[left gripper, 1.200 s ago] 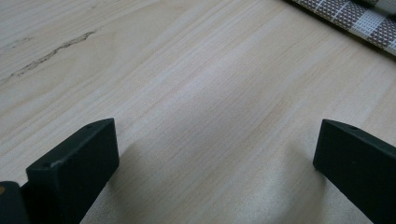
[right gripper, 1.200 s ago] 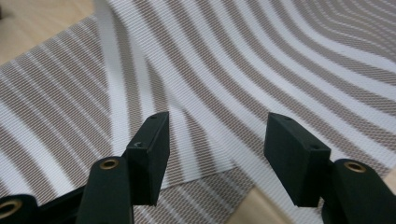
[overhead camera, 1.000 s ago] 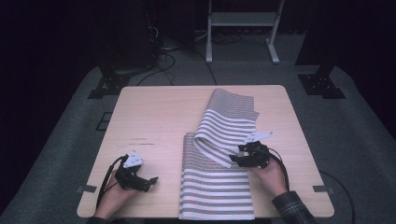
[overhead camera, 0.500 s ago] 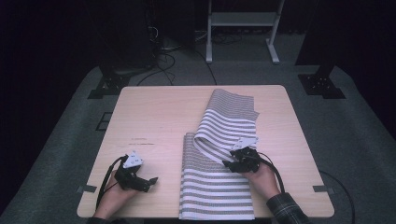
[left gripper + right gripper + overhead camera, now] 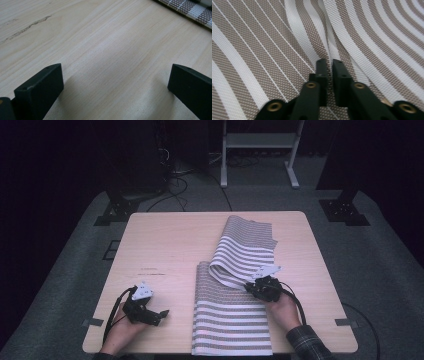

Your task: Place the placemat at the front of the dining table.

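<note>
A brown and white striped woven mat (image 5: 235, 305) lies on the wooden table (image 5: 170, 245), its far part folded back over the near part. My right gripper (image 5: 251, 288) sits at the edge of that folded flap; its jaws have just been closing. In the right gripper view it (image 5: 329, 65) is shut on a pinched ridge of the striped mat (image 5: 362, 37). My left gripper (image 5: 161, 313) rests near the table's front left, apart from the mat. In the left gripper view it (image 5: 115, 80) is open over bare wood, with the mat's edge (image 5: 190, 10) at the top right.
The table's left half (image 5: 165, 250) is bare wood with a faint scuff mark (image 5: 150, 269). Dark floor surrounds the table, with a white metal stand (image 5: 257, 150) and cables (image 5: 175, 175) behind it. The mat's near end hangs to the table's front edge.
The right gripper has moved left and nearer along the mat's folded flap and has shut on the fabric. The left gripper has not moved.
</note>
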Available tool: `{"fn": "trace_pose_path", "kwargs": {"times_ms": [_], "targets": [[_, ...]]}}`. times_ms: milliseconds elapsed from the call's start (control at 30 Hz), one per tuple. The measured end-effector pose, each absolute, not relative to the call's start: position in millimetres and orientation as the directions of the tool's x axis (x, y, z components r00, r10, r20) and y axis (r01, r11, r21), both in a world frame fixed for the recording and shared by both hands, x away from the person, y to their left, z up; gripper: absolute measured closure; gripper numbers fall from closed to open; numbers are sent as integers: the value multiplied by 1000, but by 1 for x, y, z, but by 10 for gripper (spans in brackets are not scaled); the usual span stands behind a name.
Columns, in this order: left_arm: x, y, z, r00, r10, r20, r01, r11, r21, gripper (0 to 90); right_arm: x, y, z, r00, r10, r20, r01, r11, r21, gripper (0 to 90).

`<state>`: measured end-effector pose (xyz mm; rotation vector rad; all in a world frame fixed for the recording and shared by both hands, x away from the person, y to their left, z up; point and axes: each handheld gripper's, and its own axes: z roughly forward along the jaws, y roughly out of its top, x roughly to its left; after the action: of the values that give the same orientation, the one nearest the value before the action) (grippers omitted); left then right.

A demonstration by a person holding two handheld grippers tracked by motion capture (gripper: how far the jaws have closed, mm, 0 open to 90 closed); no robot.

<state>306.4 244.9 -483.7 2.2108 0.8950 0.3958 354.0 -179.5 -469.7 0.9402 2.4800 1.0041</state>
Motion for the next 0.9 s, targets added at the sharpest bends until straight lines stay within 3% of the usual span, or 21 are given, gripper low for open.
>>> {"fn": "trace_pose_path", "kwargs": {"times_ms": [333, 900], "targets": [[306, 245, -484, 713, 700, 16, 484, -509, 712, 0, 358, -191, -460, -717, 694, -73, 453, 542, 708, 867], [306, 245, -484, 713, 702, 15, 485, -508, 712, 0, 387, -218, -455, -621, 783, -45, 519, 453, 725, 866]]}}
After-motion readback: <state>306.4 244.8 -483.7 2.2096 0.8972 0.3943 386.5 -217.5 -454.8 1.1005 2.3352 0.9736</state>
